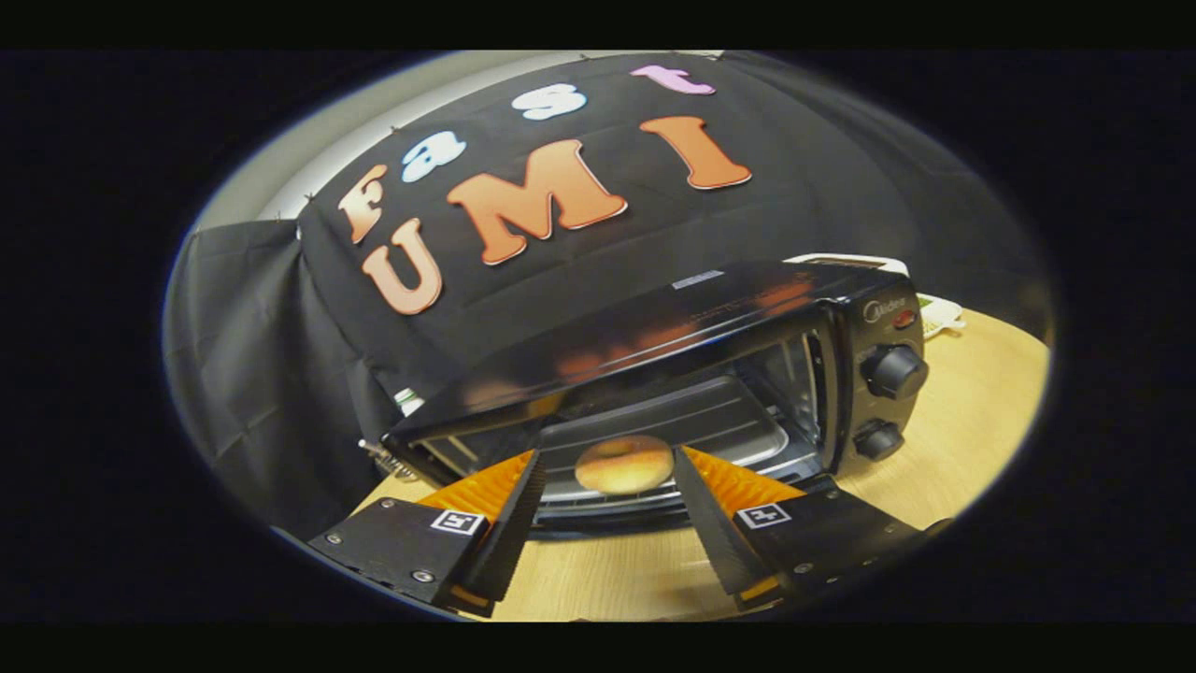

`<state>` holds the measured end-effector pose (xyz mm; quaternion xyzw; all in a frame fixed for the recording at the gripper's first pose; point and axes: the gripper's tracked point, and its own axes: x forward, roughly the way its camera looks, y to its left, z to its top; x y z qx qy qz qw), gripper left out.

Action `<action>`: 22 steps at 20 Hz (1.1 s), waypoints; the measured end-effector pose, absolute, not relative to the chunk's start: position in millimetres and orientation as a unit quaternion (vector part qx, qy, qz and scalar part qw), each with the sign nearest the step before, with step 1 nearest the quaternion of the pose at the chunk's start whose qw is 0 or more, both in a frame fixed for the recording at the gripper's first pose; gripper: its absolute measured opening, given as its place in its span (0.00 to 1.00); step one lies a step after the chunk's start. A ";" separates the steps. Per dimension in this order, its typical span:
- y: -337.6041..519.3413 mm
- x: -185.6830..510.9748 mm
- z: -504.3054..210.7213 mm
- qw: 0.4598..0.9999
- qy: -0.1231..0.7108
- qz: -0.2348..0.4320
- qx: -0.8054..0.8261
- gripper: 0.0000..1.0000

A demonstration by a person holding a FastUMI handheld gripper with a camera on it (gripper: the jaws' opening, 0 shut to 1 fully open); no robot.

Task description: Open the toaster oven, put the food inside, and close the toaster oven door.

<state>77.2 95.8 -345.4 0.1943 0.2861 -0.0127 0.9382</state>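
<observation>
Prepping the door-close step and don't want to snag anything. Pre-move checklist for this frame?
1. Bun on the tray inside the toaster oven: ok.
2. Hand-held gripper open: ok.
3. Both fingers off the bun: cannot tell; the right one looks very close.
4. Fingertips backed out of the oven mouth: not ok; they flank the bun.
5. Door down, interior exposed: ok.

Cloth-walled booth [280, 308], toaster oven [710, 374] on table [972, 411].
</observation>
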 end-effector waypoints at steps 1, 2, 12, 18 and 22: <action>95.2 65.6 -344.4 0.937 0.297 -0.010 0.183 0.84; 94.1 53.3 -341.2 0.938 0.302 -0.005 0.170 0.86; 94.9 -75.0 -360.2 0.909 0.393 0.037 0.134 0.92; 80.9 -104.5 -382.6 0.902 0.420 0.024 0.097 0.92; 76.2 -100.1 -402.0 0.889 0.445 0.011 0.106 0.92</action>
